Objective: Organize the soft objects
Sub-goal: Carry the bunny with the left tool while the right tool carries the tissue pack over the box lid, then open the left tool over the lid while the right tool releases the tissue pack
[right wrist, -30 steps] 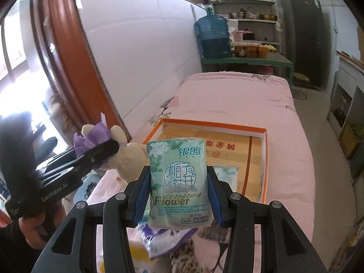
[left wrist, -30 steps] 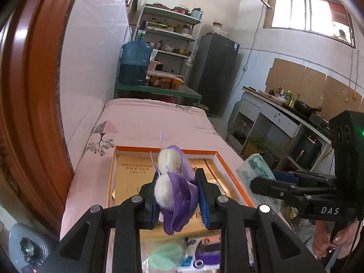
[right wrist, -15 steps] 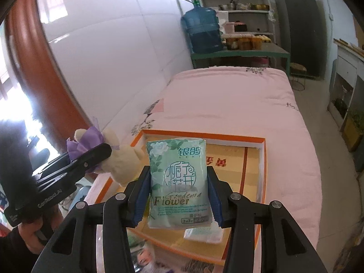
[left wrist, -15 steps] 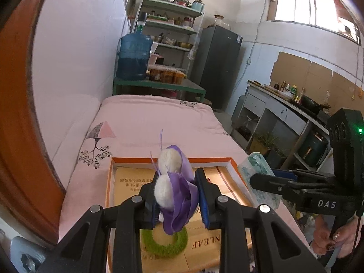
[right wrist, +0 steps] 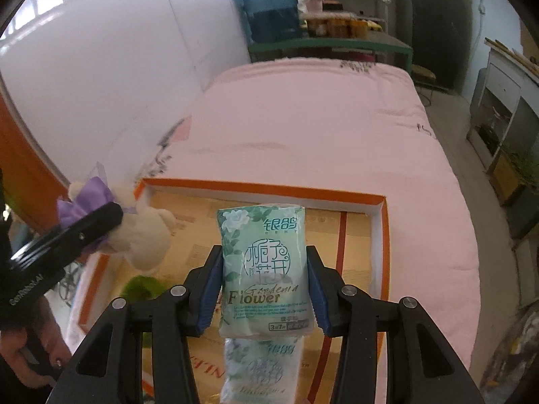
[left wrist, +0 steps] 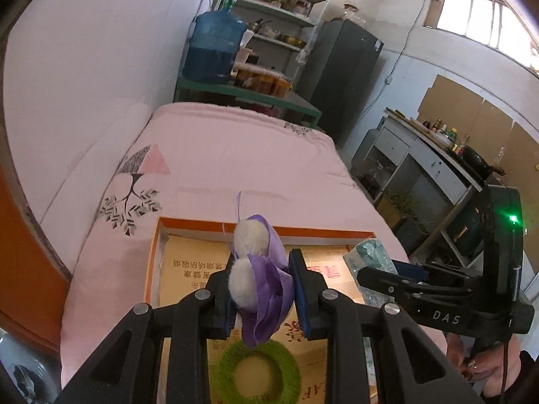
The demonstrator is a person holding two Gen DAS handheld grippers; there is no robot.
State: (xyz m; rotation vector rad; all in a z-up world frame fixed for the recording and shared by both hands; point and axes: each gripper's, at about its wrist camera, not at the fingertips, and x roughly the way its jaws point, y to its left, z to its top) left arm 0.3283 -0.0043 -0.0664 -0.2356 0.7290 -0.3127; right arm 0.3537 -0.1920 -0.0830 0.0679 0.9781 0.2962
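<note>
I've carried both tools over the orange box (right wrist: 379, 235): left tool (left wrist: 261, 291) grips plush toy (left wrist: 251, 269), right tool (right wrist: 264, 289) grips tissue pack (right wrist: 264, 266); drop-off looks next.

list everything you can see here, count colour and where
plush toy: 1, cream with purple bow, clamped in left tool over the box
tissue pack: 1, green, clamped in right tool over the box
second tissue pack: 1, green, lying in the box
ring: 1, green, fuzzy, in the box
box: 1, orange rim, open, on the bed
bed cover: 1, pink
water jug: 1, blue, on green table
fridge: 1, dark
left tool: black, blue pads
right tool: black, blue pads
</note>
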